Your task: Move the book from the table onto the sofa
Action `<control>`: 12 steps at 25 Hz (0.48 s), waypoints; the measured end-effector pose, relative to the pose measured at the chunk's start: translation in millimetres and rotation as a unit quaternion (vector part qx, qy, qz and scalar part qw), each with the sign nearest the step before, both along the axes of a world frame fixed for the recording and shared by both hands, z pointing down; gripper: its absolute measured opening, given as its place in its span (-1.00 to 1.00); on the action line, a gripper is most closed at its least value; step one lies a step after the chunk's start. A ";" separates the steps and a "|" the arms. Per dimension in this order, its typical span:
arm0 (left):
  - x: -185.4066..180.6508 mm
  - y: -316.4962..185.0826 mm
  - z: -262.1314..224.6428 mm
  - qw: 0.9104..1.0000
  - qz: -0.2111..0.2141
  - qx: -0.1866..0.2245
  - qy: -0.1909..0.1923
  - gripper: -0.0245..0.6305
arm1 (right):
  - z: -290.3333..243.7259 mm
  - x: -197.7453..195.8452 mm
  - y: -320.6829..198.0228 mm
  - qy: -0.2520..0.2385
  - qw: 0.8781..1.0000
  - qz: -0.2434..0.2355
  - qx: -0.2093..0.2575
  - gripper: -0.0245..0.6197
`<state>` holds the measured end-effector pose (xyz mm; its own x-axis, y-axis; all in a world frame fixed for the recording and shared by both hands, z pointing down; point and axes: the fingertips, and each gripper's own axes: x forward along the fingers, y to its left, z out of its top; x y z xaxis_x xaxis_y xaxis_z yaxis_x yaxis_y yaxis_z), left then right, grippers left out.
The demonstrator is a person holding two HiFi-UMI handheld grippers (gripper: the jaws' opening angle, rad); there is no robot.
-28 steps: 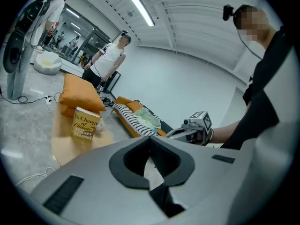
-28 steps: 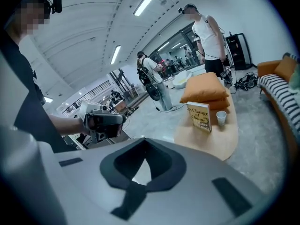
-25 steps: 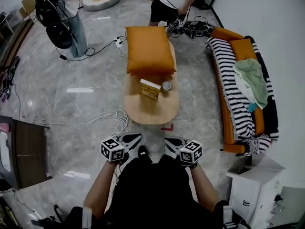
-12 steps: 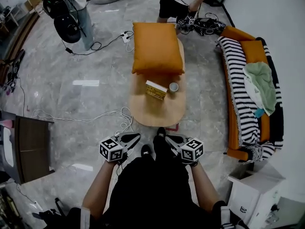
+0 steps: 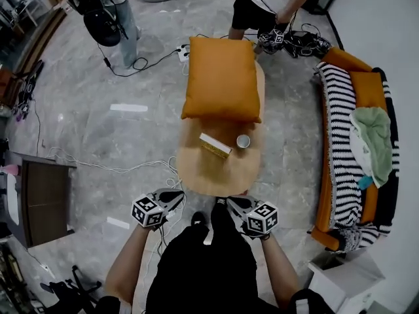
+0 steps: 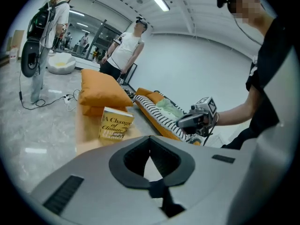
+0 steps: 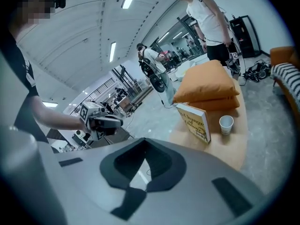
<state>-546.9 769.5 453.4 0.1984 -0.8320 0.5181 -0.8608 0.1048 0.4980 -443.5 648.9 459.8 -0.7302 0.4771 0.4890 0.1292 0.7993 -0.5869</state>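
Where cup (image 5: 243, 140) stands on table (image 5: 216, 175), book (image 5: 215, 146) just beside, contents unclear

The thin yellow paperback book (image 5: 215, 146) carries dark lettering on its cover. The oval wooden bench (image 5: 216, 175) is pale tan, the plump fabric pillow (image 5: 221, 78) orange, the small paper cup (image 5: 243, 141) white. The long orange sofa (image 5: 323, 188) wears a black-and-white striped cover (image 5: 340, 142) and a pale green crumpled cloth (image 5: 373, 133). The glossy stone floor (image 5: 98, 142) is marbled grey. The grey left gripper (image 5: 175, 195) and the grey right gripper (image 5: 228, 203) each bear black-and-white square markers.
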 end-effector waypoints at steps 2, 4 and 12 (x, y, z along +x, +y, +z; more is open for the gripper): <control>-17.0 -6.6 13.7 1.000 0.009 -0.016 -0.015 -0.89 | 15.9 -10.5 -10.8 0.003 1.000 -0.016 0.004 -0.90; -35.2 -13.8 28.1 0.999 0.017 -0.028 -0.027 -0.89 | 38.7 -23.3 -22.6 0.011 0.999 -0.030 0.020 -0.90; -86.6 -32.0 105.3 0.998 0.058 -0.032 -0.021 -0.89 | 121.3 -64.1 -45.5 0.038 0.996 0.007 0.080 -0.90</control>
